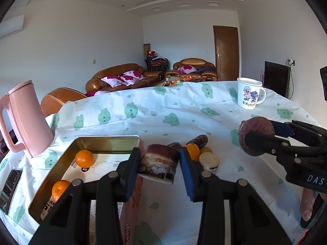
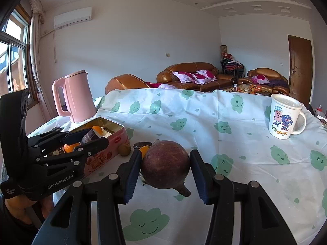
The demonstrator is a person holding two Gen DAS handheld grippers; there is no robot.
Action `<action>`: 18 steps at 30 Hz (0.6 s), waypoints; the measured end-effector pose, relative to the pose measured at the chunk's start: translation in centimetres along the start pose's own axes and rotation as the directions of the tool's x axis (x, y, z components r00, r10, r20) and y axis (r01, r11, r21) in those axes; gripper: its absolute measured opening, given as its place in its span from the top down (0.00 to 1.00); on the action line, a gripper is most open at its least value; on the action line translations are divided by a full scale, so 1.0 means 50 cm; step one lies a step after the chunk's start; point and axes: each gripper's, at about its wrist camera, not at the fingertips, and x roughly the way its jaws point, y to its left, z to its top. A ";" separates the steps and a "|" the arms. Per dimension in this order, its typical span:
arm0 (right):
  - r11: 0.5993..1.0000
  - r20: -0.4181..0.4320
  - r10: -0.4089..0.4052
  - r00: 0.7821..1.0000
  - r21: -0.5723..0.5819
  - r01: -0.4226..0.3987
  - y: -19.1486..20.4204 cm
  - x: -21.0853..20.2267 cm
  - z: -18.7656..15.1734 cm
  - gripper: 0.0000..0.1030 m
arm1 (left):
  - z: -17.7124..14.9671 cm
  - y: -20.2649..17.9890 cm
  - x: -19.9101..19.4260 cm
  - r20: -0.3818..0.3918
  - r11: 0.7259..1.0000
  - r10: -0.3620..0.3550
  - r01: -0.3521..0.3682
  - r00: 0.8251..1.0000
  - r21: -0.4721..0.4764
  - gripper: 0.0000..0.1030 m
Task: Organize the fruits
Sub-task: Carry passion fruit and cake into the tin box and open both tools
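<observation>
Purple-skinned and round, the passion fruit (image 2: pixel 166 164) sits between the jaws of the right gripper (image 2: pixel 166 169), lifted clear of the table (image 2: pixel 235 153). Its stub of stem points down and towards the camera. The left pad touches the skin; a sliver of gap seems to show at the right pad, so the grip looks light but real, since the fruit hangs above the cloth.

The left gripper (image 1: pixel 160 163) holds a short striped cylinder (image 1: pixel 158 162), purple and cream, tilted a little, with both pads closed on its sides.

Everything turns on the pink tin (image 1: pixel 81 163), open and lined with a printed sheet. Two oranges (image 1: pixel 84 158) already lie inside it. The cylinder hangs just over the tin's right-hand wall, so the left hand is the nearer of the two and needs only a short move leftward to be above the opening. The passion fruit is well to the right of the tin, with the left gripper between it and the opening; that hand would likely have to wait or come in over the near wall.

Just right of the tin, a small heap of fruit (image 1: pixel 202 153) remains on the cloth, unsorted.
</observation>
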 end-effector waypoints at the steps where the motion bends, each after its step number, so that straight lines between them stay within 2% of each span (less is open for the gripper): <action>1: 1.000 0.005 0.001 1.000 -0.003 -0.001 0.001 -0.002 0.000 0.51 | 0.000 0.001 -0.002 0.006 1.000 0.002 -0.002 1.000 -0.002 0.61; 18: 0.999 0.092 -0.015 0.996 -0.051 0.020 0.018 -0.036 -0.004 0.51 | -0.005 0.019 -0.043 0.109 0.998 0.038 -0.032 0.993 -0.051 0.61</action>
